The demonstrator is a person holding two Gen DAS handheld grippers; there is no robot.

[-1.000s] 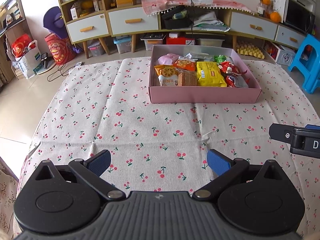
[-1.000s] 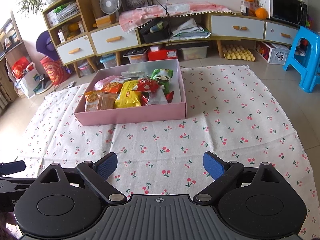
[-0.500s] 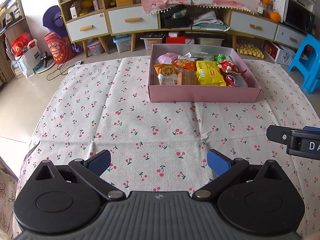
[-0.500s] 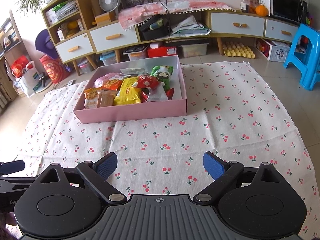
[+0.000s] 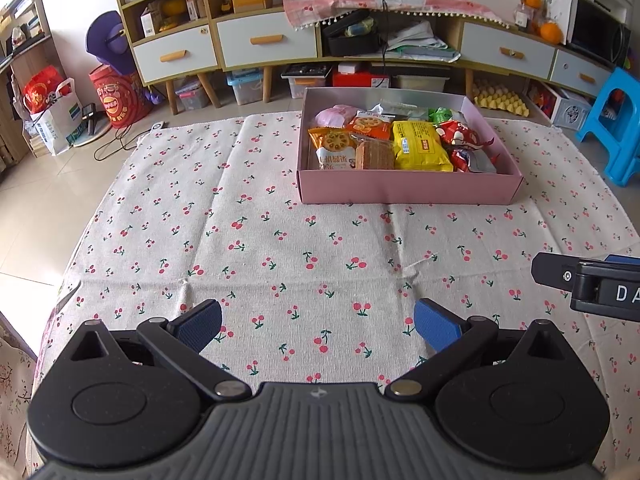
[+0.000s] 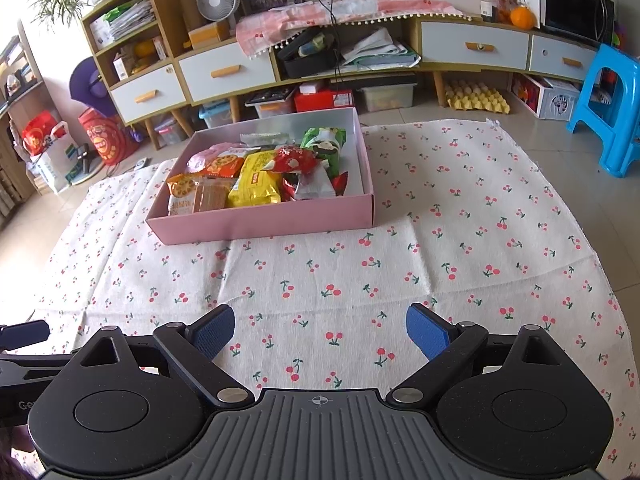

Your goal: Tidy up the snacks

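Observation:
A pink box [image 5: 408, 192] stands on the cherry-print cloth [image 5: 280, 240], far from both grippers; it also shows in the right wrist view [image 6: 260, 222]. It holds several snack packets: a yellow packet [image 5: 420, 146], an orange lotus-root packet [image 5: 334, 148], a brown biscuit pack [image 5: 374, 156], red packets [image 5: 460, 138] and a green packet [image 6: 326, 142]. My left gripper [image 5: 318, 324] is open and empty, low over the near cloth. My right gripper [image 6: 318, 330] is open and empty, also over the near cloth.
The right gripper's body [image 5: 592, 288] shows at the left wrist view's right edge. A low cabinet with drawers [image 5: 264, 40] stands behind the cloth. A blue stool [image 6: 608, 104] stands at the far right. Bags [image 5: 52, 108] sit on the floor at the left.
Both grippers have drawn back and risen slightly, so the box looks a little farther away. Both stay open and empty.

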